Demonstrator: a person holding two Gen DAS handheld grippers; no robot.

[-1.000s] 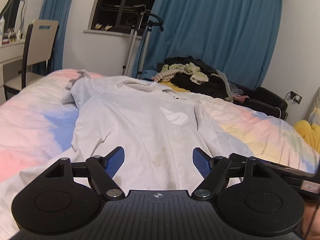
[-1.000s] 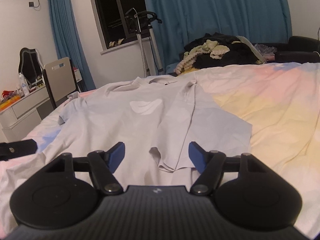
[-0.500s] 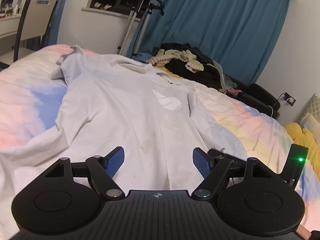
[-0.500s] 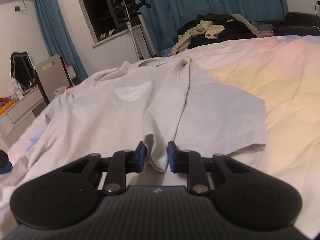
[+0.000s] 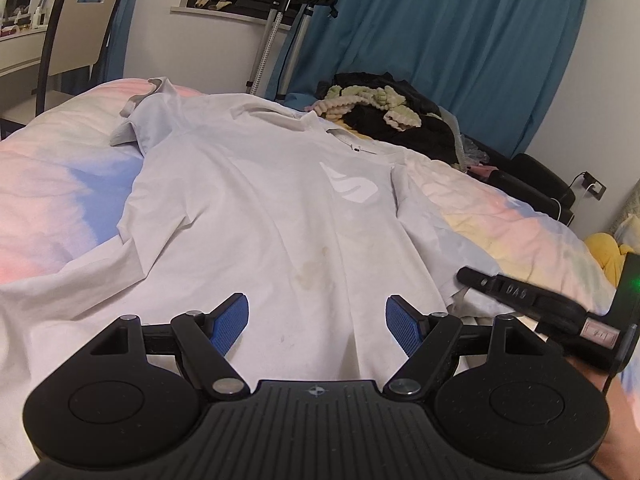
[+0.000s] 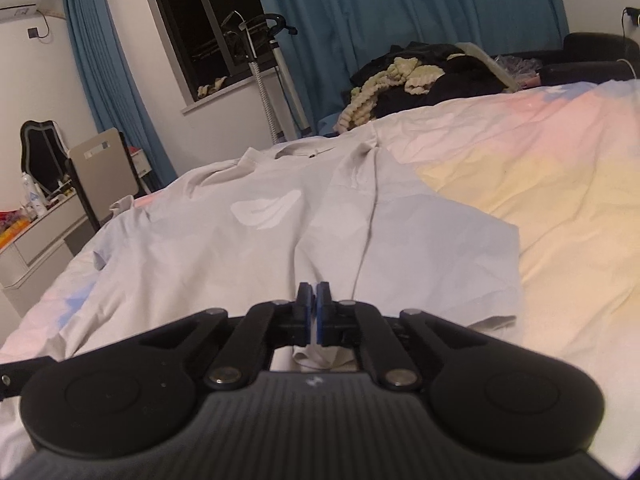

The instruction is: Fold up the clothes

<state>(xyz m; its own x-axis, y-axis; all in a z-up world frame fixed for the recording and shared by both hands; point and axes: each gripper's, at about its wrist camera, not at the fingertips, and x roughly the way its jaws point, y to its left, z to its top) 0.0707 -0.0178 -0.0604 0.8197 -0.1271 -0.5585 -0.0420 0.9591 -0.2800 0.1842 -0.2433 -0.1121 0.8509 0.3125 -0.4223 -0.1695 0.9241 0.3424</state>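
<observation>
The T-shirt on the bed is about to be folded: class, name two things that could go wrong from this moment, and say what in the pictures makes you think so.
1. The right gripper is shut on only a small pinch of the T-shirt at its hem, so the cloth may slip out when lifted.
2. The left gripper is open and holds nothing; lifting from one side alone could drag the shirt askew and bunch its already crumpled far sleeve.

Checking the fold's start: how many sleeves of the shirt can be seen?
2. One sleeve lies crumpled at the shirt's far left; the other lies flat on the right, beside the right gripper.
</observation>
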